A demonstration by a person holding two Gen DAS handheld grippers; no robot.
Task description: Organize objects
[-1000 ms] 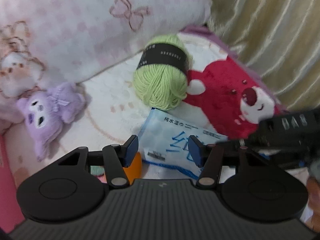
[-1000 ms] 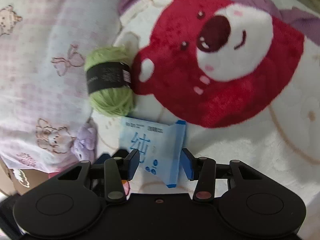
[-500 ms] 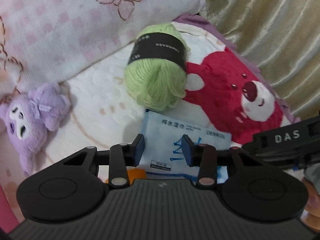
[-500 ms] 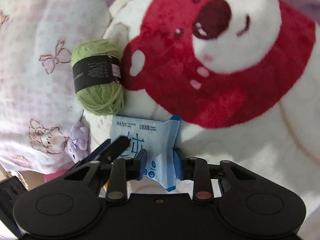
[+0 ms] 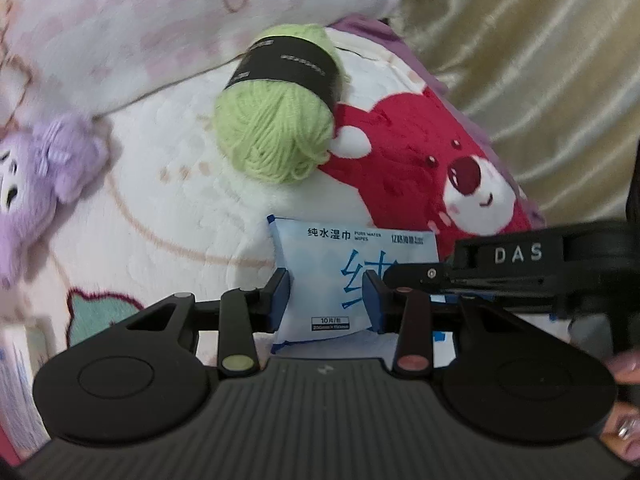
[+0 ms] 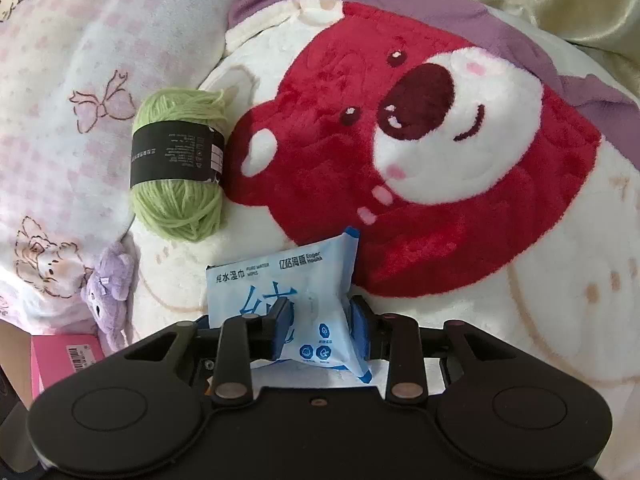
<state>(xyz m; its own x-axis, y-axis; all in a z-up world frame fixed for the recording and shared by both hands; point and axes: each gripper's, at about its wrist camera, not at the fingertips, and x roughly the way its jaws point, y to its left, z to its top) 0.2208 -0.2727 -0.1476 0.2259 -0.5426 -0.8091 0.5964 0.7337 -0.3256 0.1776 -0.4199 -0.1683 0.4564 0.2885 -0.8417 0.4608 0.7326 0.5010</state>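
Both my grippers, left (image 5: 326, 300) and right (image 6: 320, 328) (its jaws easing apart), have closed from wide onto the flat blue-and-white plastic wet-wipe packet (image 6: 280, 300) lifted off the plush white bear blanket (image 6: 540, 320), leaving the green yarn ball (image 6: 178, 172) unsorted.

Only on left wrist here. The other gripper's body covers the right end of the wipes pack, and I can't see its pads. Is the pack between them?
Observer: Yes. In the right wrist view the wipes pack sits between the pads of the right gripper and is creased where they pinch it. Those jaws are opening at this moment.
Operator: Anything by the purple plush that I'm missing?
Observer: A pink box with a barcode label lies just below and left of the purple plush in that picture.
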